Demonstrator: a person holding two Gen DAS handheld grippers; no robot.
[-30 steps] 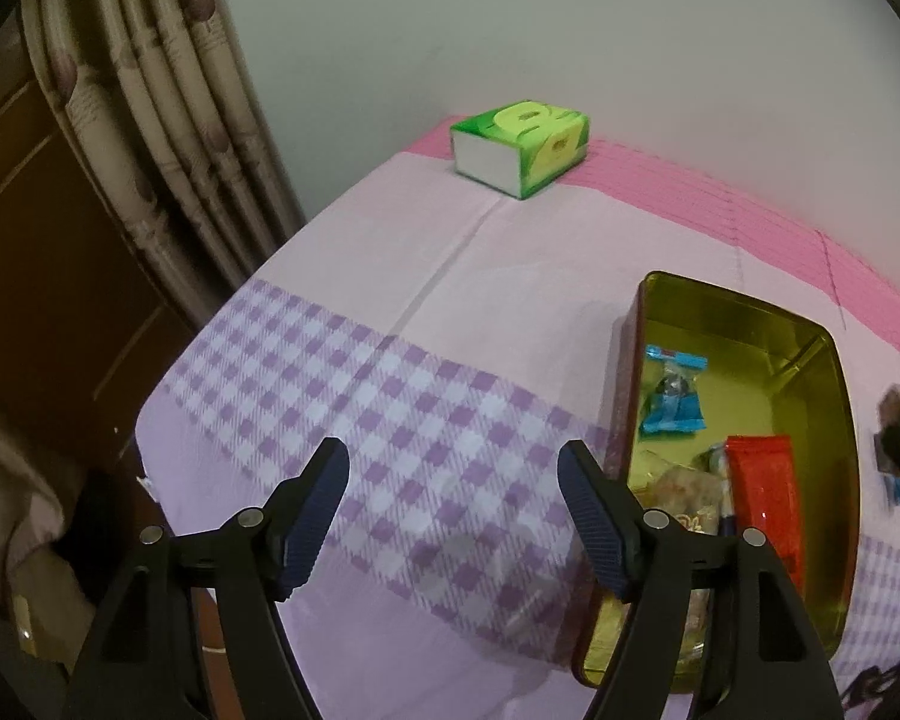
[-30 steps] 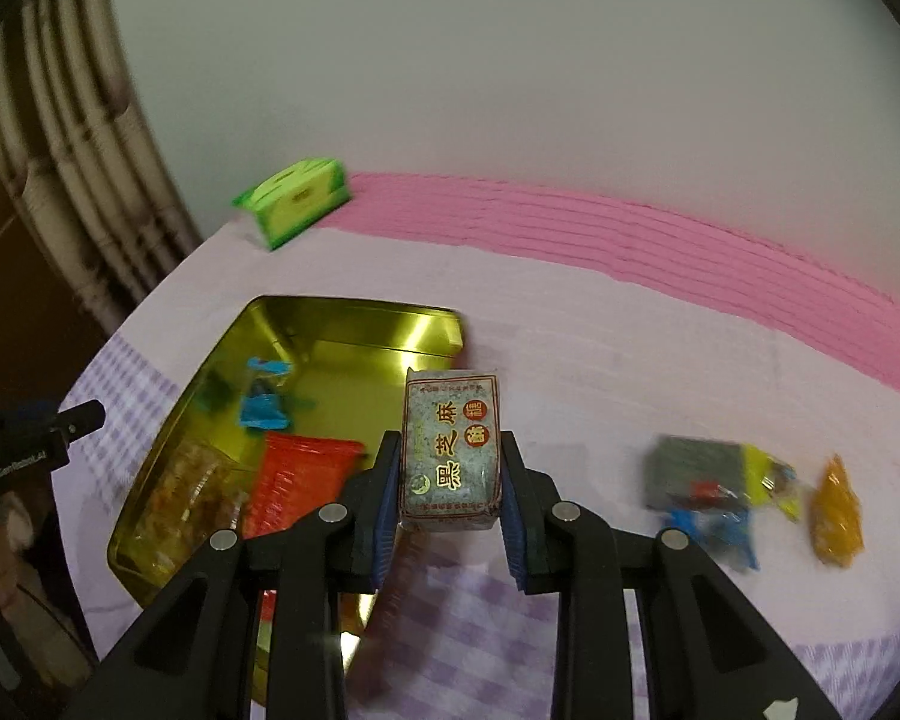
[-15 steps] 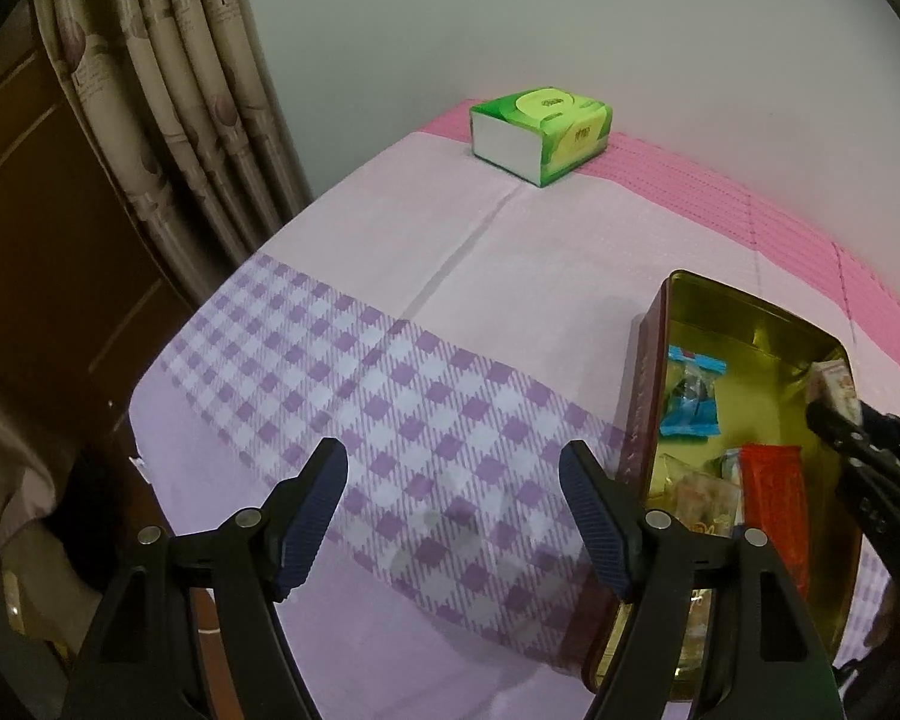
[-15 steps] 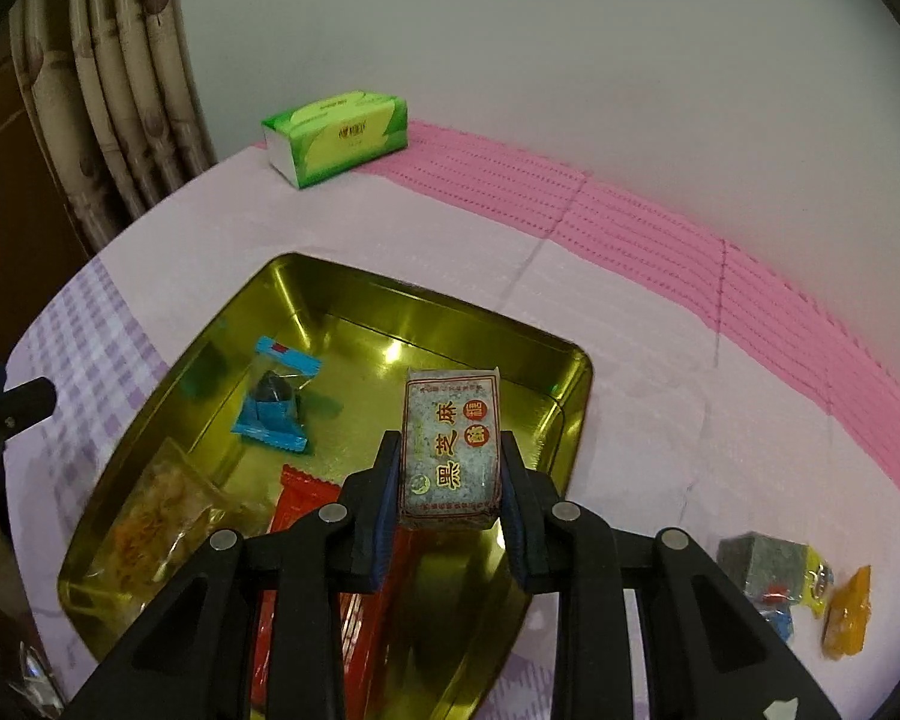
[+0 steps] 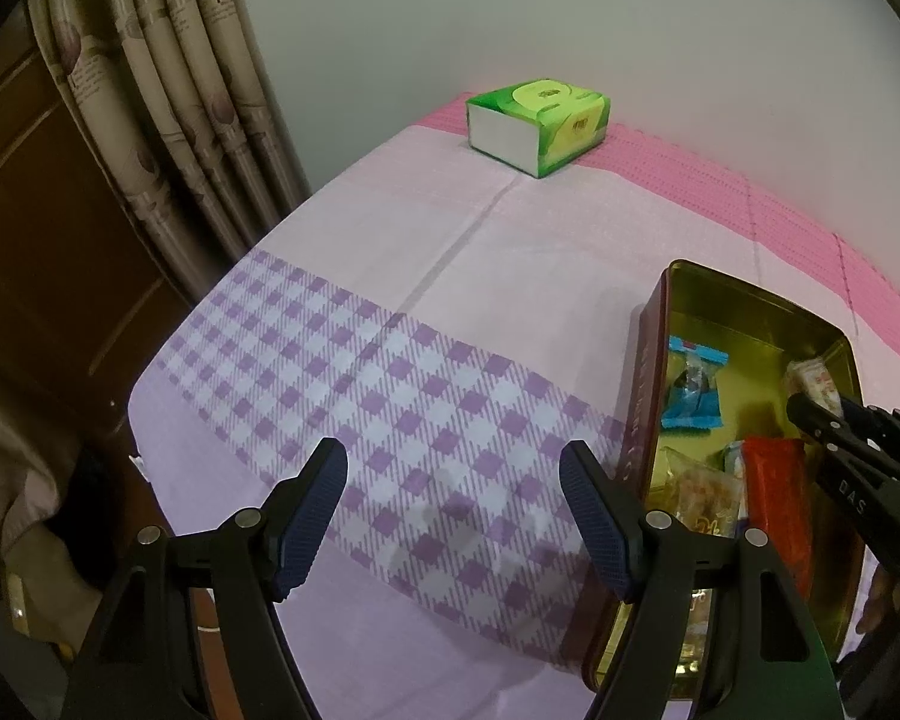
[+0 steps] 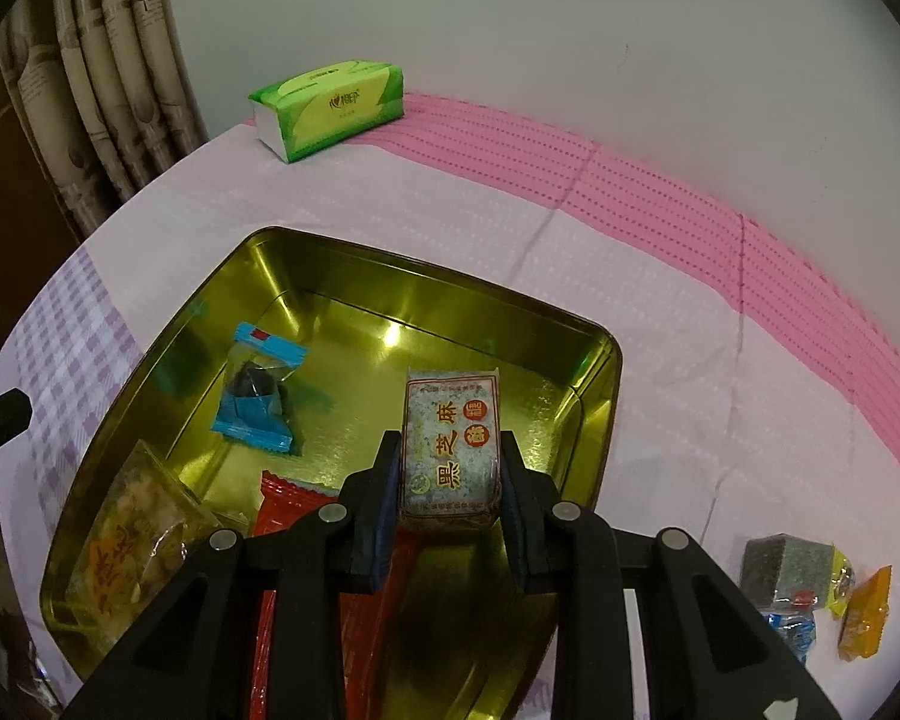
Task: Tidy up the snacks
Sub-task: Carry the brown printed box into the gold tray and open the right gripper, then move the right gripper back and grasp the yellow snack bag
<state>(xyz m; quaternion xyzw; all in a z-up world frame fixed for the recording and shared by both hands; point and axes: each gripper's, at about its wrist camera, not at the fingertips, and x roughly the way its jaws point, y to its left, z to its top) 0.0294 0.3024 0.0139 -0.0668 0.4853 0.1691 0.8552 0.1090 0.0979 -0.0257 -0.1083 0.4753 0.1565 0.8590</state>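
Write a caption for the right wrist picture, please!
Right tongs hold a grey snack bar over the gold tin.

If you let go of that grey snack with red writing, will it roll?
Probably not: the grey snack looks like a flat-sided block, so it should drop flat. It seems stiff, keeping its shape between the right gripper's jaws.

Our left gripper (image 5: pixel 453 516) and right gripper (image 6: pixel 450 495) are black plastic with blue bumpy pads (image 5: pixel 312 510), round silver screws (image 6: pixel 564 509), and small white letters.
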